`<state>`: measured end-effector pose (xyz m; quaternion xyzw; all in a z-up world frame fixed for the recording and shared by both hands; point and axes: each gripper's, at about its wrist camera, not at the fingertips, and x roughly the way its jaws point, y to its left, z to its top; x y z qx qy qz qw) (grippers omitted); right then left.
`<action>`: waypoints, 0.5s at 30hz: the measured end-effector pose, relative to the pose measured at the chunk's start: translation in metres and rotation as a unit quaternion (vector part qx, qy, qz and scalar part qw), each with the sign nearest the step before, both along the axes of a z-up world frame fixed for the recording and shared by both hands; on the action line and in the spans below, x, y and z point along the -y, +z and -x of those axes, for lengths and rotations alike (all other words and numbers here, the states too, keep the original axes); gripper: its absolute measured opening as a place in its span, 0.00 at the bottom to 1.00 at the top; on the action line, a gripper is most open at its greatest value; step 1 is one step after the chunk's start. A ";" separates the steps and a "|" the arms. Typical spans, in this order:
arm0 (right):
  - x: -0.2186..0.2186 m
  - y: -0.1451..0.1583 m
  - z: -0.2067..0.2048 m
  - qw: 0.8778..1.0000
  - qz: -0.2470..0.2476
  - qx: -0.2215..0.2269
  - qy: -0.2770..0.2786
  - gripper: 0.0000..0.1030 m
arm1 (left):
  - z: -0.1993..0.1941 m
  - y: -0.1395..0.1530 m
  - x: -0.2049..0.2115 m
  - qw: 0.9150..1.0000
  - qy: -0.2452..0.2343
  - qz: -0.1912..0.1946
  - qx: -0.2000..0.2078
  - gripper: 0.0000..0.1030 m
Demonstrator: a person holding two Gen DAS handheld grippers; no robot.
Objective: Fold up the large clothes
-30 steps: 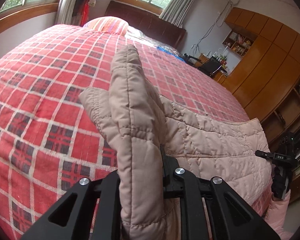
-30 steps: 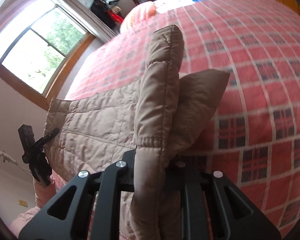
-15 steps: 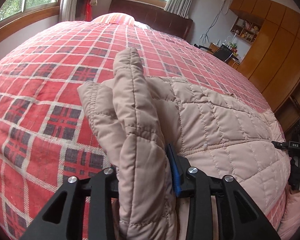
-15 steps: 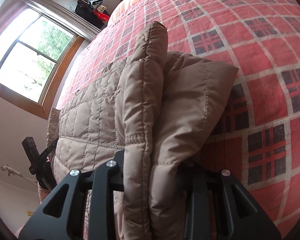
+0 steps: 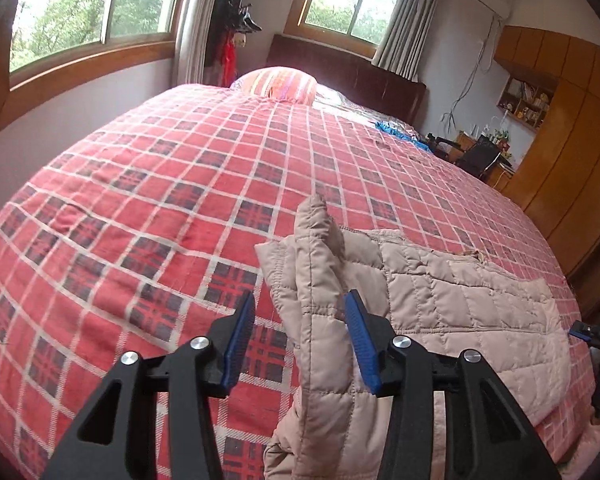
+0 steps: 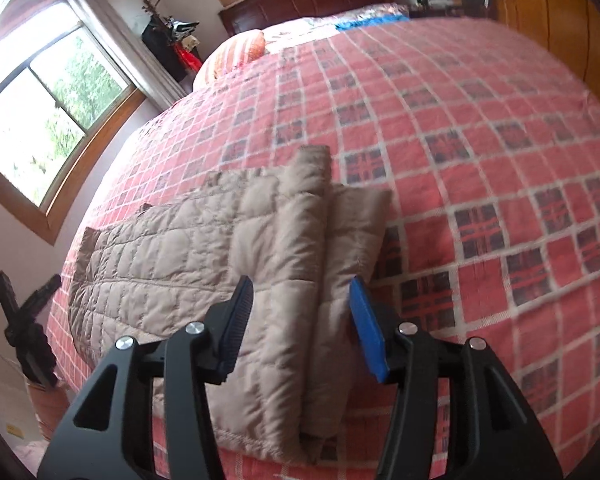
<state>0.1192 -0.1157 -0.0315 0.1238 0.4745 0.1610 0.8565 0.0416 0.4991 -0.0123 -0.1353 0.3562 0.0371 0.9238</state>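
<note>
Jacket (image 5: 440, 300), beige, quilted, lies folded at near edge of bed (image 5: 160, 200), resting on plaid cover. Left gripper (image 5: 300, 344) fingers spread, straddling raised corner fold without grip. Right gripper (image 6: 300, 320) fingers likewise released. Judgement: fold laid, both ends let go.

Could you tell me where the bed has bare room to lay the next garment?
Bare plaid bedspread runs from the beige quilted jacket up to the striped pillow, and toward the window side. The near edge is crowded: the jacket fills it, with both open hand-held grippers over it.
</note>
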 end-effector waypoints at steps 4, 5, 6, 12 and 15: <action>-0.034 0.018 0.002 0.999 0.043 -0.002 0.033 0.37 | 0.003 0.013 0.033 0.999 -0.018 -0.037 -0.006 0.46; -0.042 0.019 0.002 0.998 0.055 -0.004 0.040 0.35 | 0.003 0.014 0.043 0.999 -0.026 -0.045 -0.008 0.46; -0.052 0.019 0.002 0.996 0.069 -0.009 0.048 0.32 | 0.002 0.014 0.052 0.998 -0.033 -0.051 -0.012 0.46; -0.076 -0.003 -0.001 0.991 0.109 -0.041 0.060 0.23 | -0.010 -0.006 0.085 0.994 -0.054 -0.082 -0.057 0.46; -0.069 -0.018 -0.003 0.990 0.122 -0.057 0.045 0.23 | -0.015 -0.025 0.086 0.992 -0.053 -0.083 -0.080 0.46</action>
